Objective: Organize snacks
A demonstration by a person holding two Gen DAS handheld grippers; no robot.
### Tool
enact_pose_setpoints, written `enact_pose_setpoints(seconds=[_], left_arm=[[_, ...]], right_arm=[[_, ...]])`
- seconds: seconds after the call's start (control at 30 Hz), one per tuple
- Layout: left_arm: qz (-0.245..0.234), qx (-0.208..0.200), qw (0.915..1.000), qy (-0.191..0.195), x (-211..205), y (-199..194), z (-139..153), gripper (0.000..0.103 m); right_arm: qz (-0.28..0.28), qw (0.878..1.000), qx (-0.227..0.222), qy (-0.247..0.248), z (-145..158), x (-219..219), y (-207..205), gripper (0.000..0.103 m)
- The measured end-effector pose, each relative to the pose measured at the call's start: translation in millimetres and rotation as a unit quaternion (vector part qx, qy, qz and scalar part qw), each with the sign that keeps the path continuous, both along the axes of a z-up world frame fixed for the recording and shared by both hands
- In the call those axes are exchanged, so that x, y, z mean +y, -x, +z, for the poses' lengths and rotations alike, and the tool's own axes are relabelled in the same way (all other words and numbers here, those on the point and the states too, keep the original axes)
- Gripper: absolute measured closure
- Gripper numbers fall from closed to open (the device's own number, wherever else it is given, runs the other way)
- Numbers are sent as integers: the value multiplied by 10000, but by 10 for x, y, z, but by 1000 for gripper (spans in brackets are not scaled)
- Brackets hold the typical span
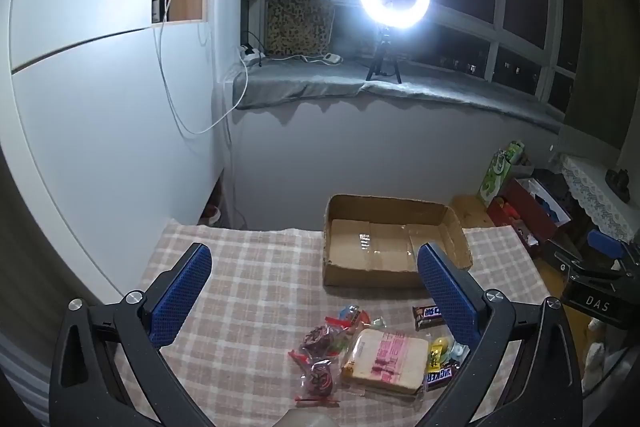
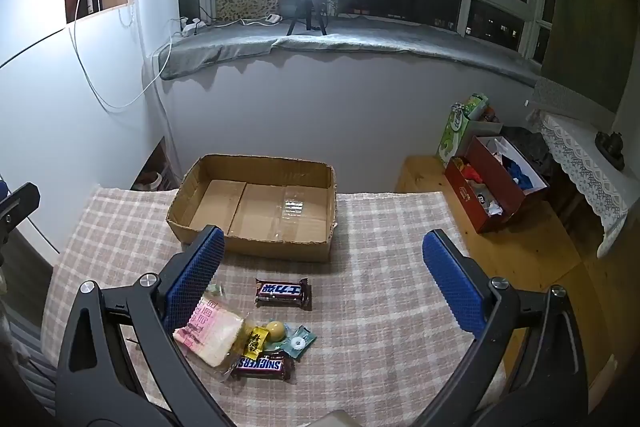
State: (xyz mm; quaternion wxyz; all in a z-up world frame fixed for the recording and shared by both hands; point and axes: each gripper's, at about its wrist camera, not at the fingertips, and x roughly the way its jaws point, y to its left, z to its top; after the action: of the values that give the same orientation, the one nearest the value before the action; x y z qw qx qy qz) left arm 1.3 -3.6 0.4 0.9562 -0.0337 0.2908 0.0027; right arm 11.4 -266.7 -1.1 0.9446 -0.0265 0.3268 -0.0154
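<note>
Both jaws wide, nothing held on left gripper (image 1: 314, 291) or right gripper (image 2: 324, 277); snack pile (image 2: 248, 339) at 6 o'clock of empty cardboard box (image 2: 256, 171) on checked tablecloth (image 2: 380, 291); probably light, crinkly, slippery, bread pack (image 2: 208, 335) squashy, so pinch mid-body gently.

— Where are the snacks?
— Heaped on the near desk: wrapped bread (image 2: 208, 335), two chocolate bars (image 2: 284, 293), small candies (image 1: 320, 355).
— And the box?
— The cardboard box (image 2: 256, 251) sits open, empty, farther back.
</note>
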Motion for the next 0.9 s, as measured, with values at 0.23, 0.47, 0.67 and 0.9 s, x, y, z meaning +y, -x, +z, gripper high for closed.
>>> enact_pose_setpoints(seconds=[0.23,0.47,0.67,0.9], left_arm=[[-17,-9,10000,21,7,1,25,1],[-41,-31,10000,16,-6,9,36,1],[-68,-54,10000,24,-14,19,44,1],[-98,-69,9999,14,-37,42,44,1]], right_arm=[[5,10000,-4,-14,5,-4,5,1],[-6,10000,1,-7,5,9,11,1],[-5,10000,2,-2,13,4,22,1],[-5,10000,-2,12,11,4,26,1]])
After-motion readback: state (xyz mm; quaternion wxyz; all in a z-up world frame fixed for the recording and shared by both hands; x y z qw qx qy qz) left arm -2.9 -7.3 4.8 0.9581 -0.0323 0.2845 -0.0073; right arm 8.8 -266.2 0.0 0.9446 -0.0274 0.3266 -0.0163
